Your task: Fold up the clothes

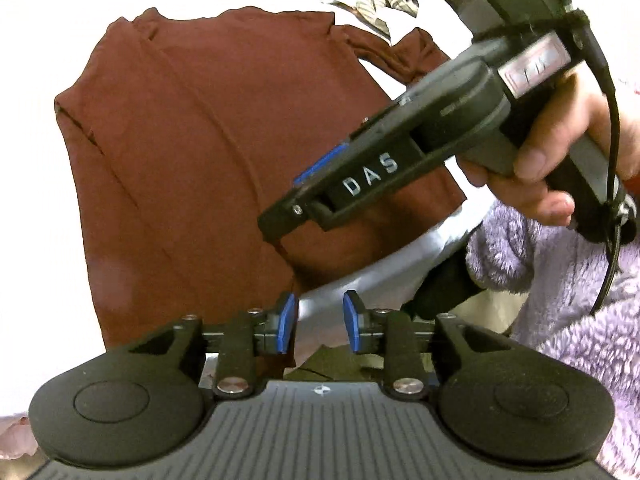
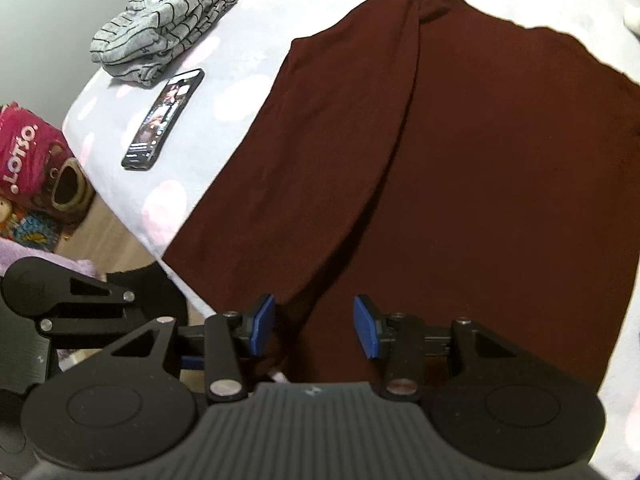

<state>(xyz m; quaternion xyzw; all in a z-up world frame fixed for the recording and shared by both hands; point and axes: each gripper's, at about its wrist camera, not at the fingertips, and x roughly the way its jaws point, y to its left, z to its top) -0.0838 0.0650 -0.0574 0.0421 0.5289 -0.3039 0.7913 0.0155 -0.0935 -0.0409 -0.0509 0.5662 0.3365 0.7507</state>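
Garment: a dark red top [image 1: 192, 140] lies spread flat on the bed [image 2: 248, 32], its side already turned in along a long crease; its near hem sits at the bed's edge.
Left tongs [image 1: 318, 322]: blue pads apart, nothing between them; they hang just off the near edge of the red top, over pale sheet.
Right tongs [image 2: 314, 328]: pads apart, poised above the hem of the top; the cloth lies below the gap, but whether the pads touch it I cannot tell.
In the way: from the left side, the right tool's body and the hand [image 1: 560, 152] gripping it cross in front of the garment's right half, hiding that part.
Sleeve: a fluffy lilac sleeve [image 1: 560, 300] fills the lower right of that view.
Other things on the bed: a phone [image 2: 164, 120] lies screen-up beside the top, apart from it; farther back sits a folded grey striped garment [image 2: 164, 28].
Off the bed: a pink plush bear [image 2: 36, 160] rests on the floor by the corner.
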